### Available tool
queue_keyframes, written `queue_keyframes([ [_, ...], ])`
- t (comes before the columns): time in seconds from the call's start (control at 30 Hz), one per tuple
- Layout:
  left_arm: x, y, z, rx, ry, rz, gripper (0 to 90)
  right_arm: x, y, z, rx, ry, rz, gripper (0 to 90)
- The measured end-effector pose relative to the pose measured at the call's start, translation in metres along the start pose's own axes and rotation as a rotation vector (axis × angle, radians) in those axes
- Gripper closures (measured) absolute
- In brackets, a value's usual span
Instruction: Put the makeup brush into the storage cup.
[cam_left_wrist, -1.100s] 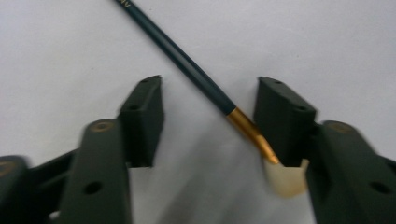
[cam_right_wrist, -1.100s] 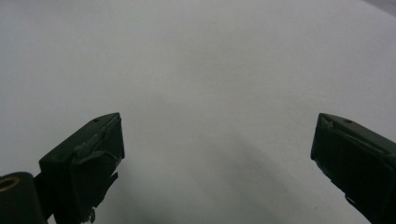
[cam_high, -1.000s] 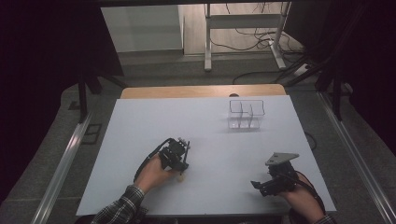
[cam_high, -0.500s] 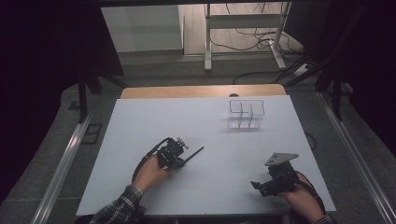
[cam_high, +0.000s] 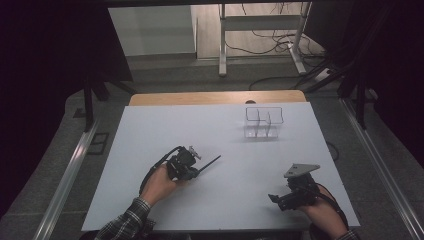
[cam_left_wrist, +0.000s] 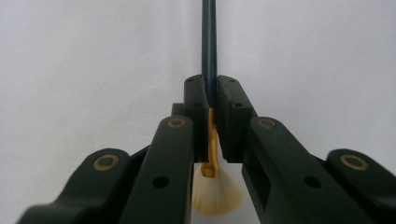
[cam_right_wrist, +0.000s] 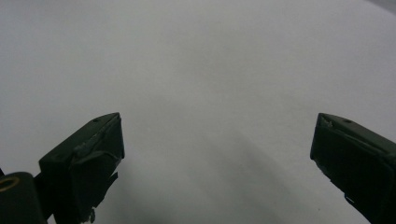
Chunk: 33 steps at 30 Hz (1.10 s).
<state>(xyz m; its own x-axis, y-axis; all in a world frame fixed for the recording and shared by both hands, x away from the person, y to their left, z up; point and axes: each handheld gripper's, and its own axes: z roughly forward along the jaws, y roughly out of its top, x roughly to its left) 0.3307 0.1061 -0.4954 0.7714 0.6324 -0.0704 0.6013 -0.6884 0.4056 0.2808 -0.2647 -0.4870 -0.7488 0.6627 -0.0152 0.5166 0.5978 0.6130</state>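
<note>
White sheeting covers the desk (cam_high: 150, 150), with a strip of bare wood along its far edge and dark floor around it. On the near-left part of the desk, the left gripper (cam_high: 196, 170) has its jaws closed on a brush (cam_left_wrist: 209, 56). In the left gripper view the pads (cam_left_wrist: 195, 107) clamp the brush at the gold ferrule, the pale fan of bristles spreads below the jaws toward the camera, and the slim dark handle runs straight out past the tips. From the high view that handle points to the right and away from the person, slanting over the white surface. The right gripper (cam_right_wrist: 217, 140) sits at the near-right of the desk, well apart from the brush; its jaws stand wide, with nothing but white desk between them. A clear plastic organizer (cam_high: 263, 122) with open compartments stands at the far right of the desk, well away from both grippers.
</note>
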Motion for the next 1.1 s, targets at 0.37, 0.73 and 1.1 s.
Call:
queue_keyframes([
  [0.37, -0.003, -0.003, -0.011, -0.045, -0.018, 0.034, 83.6, -0.001, 0.0, -0.001, -0.01, 0.001, 0.005, 2.2],
  [0.73, -0.01, -0.01, -0.021, -0.086, -0.059, 0.086, 83.4, -0.001, 0.0, -0.002, -0.023, 0.003, 0.004, 1.7],
  [1.1, -0.017, -0.019, -0.03, -0.135, -0.08, 0.089, 83.3, -0.001, 0.001, -0.004, -0.038, -0.002, 0.013, 1.4],
])
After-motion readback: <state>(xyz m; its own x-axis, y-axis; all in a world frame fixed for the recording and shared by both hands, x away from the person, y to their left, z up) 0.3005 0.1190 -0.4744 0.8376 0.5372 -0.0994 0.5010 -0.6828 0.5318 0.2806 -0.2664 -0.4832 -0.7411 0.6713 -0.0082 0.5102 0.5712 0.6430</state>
